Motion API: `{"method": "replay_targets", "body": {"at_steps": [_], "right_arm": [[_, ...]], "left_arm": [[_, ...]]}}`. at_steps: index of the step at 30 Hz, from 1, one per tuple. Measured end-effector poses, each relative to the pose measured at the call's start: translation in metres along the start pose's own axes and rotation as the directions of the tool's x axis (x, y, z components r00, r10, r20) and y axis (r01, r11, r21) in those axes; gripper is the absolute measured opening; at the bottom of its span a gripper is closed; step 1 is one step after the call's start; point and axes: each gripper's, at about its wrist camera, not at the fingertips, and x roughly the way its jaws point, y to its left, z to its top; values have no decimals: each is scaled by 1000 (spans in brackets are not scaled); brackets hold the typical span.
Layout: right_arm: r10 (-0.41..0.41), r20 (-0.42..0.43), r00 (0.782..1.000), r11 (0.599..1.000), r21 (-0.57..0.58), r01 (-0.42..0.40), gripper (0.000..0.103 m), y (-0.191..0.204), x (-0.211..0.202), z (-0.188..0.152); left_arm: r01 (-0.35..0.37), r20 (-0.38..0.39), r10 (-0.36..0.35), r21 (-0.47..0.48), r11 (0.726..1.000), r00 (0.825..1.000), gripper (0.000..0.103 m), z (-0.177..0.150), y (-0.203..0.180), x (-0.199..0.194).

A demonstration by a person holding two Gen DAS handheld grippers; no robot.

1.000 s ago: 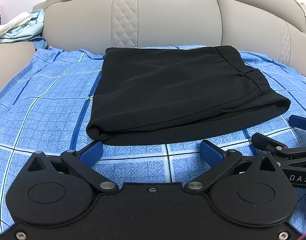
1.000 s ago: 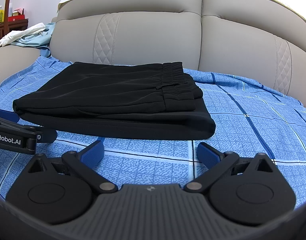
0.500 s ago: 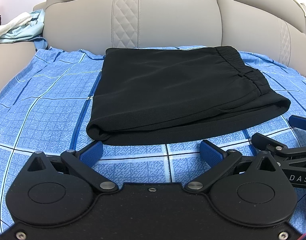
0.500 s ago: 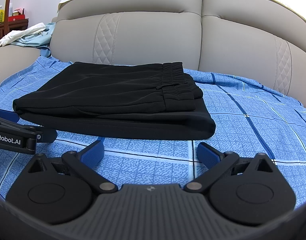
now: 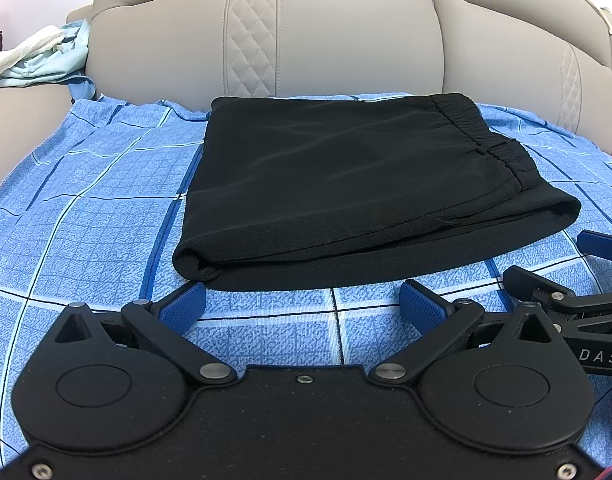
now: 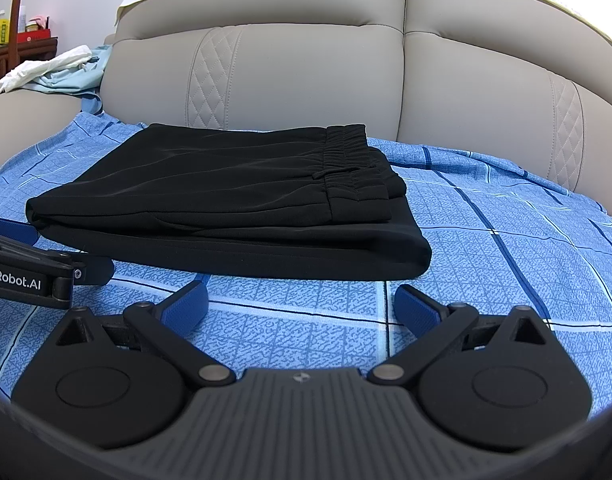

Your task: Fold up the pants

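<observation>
Left tool point(image 5: 302, 304) spread wide, holding nothing, low over the blue checked sheet point(image 5: 86, 220). Right tool point(image 6: 300, 304) likewise spread and empty, just beside it. Black pants point(image 5: 346, 184) lie just ahead of both tools, folded into a flat stack on the sheet, waistband point(image 6: 346, 152) on the right side. Beige sofa backrest point(image 5: 326, 36) behind; loose pale clothes point(image 6: 58, 68) far left. Fold looks finished. Risk: a spread finger catching the near edge would drag the slick layers apart and undo the stack.
</observation>
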Motion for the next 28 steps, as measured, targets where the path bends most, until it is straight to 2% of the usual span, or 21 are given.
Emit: {"method": "replay_targets", "body": {"at_steps": [28], "right_arm": [[0,1,1000,1000,0,0,103,0,0,0]], "left_arm": [[4,8,-4,4,1000,1000,103,0,0,-1]]}}
